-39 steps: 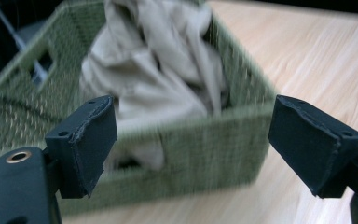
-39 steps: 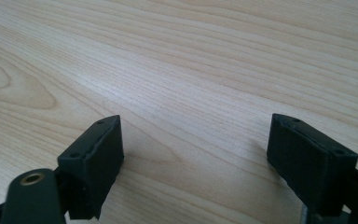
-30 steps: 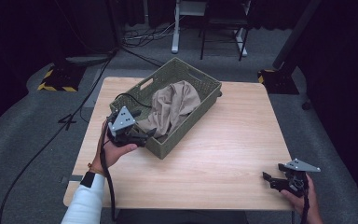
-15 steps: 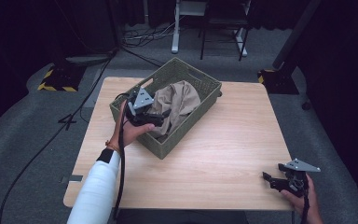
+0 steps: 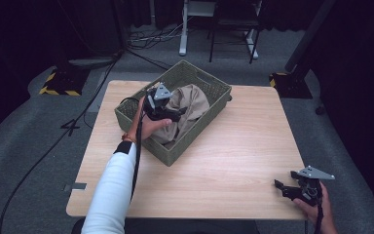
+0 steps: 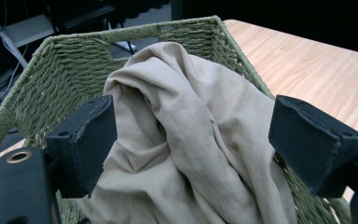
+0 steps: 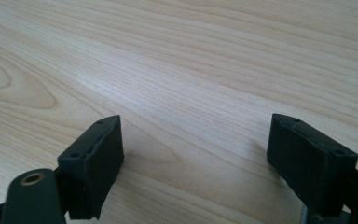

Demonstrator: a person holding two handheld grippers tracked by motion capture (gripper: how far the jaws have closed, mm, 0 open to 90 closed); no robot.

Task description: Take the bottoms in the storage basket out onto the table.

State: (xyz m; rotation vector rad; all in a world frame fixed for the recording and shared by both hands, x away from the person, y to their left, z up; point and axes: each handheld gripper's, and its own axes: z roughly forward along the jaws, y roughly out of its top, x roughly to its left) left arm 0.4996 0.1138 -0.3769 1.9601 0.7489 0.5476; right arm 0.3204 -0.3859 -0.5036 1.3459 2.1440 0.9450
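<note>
From the high view, we see our left gripper [image 5: 175,116] now out over the green woven basket [image 5: 195,134], right above the beige cloth [image 5: 187,105]. A second ago it was back at the near side of the basket, so we have reached in. That tells us we are about to grab the cloth. The basket sits on the wooden table [image 5: 233,161], near the far left part. Our right gripper [image 5: 283,187] waits at the near right corner of the table, far from the basket, just where it was before.

From the left gripper view, our jaws are wide open with the cloth [image 6: 191,140] between and below them. We cannot tell if they touch it yet. The cloth is all bunched up in the basket [image 6: 60,79]. Its lower part is cut off at the bottom, and we cannot see the basket's floor under it. We also cannot tell what kind of cloth it is.

From the right gripper view, our jaws are wide open too, holding nothing. They hang low over the bare table [image 7: 177,60].
</note>
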